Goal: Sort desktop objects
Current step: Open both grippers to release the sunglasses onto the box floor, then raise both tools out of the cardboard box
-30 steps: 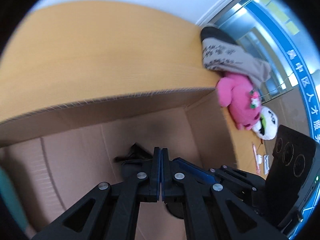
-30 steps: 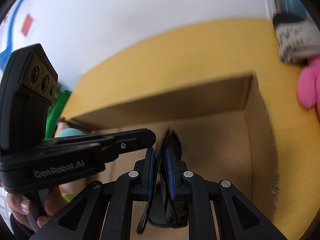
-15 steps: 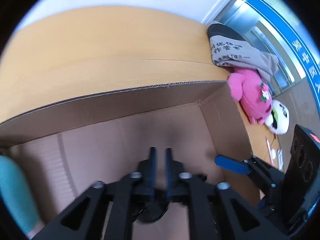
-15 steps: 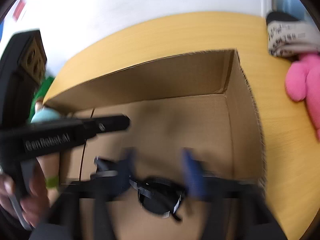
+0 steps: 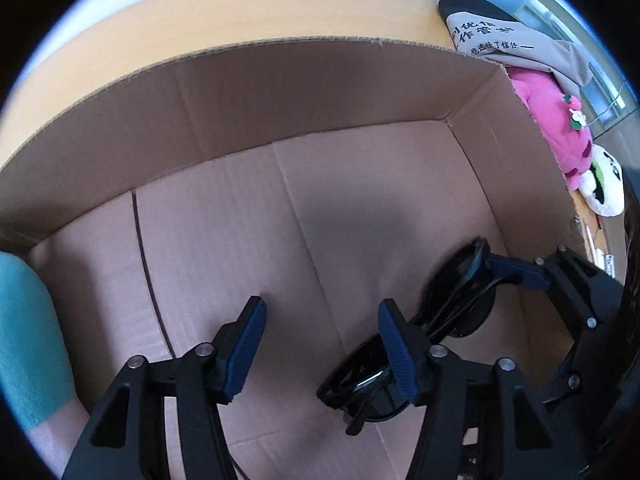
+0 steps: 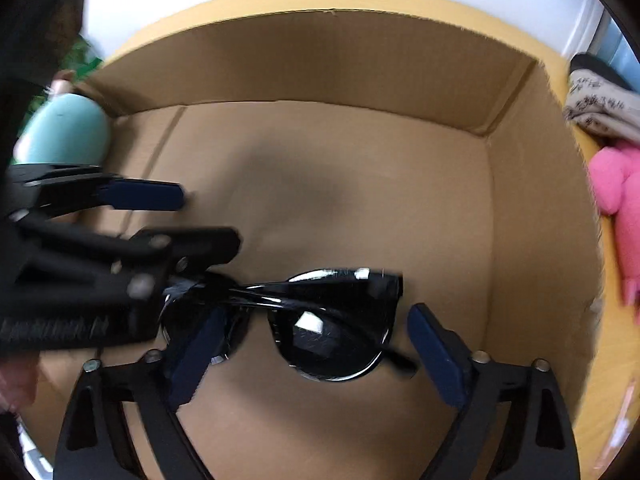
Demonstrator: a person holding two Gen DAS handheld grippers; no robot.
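Black sunglasses [image 6: 332, 336] lie folded on the floor of an open cardboard box [image 6: 320, 60]. My right gripper [image 6: 316, 316] points down over them, jaws opening wide. The glasses sit between its blue pads [image 6: 436, 356], which stand off the frame. In the left wrist view the sunglasses [image 5: 460, 308] lie right of my left gripper [image 5: 320, 312]. Its jaws are opening with only bare box floor [image 5: 360, 200] between them, and its right pad [image 5: 394, 344] stands in front of the frame. One right-gripper finger [image 5: 520, 274] shows by the far lens.
The box stands on a wooden table [image 5: 240, 16]. Beyond its right wall lie a pink plush [image 5: 556, 128], a white plush [image 5: 604, 192] and a grey printed cloth [image 5: 512, 40]. A pale teal rounded object [image 6: 68, 132] sits at the box's left corner.
Both grippers were shut a second ago, the right one on the sunglasses. Both have opened and sunk deeper into the box, and the sunglasses now lie loose on its floor.
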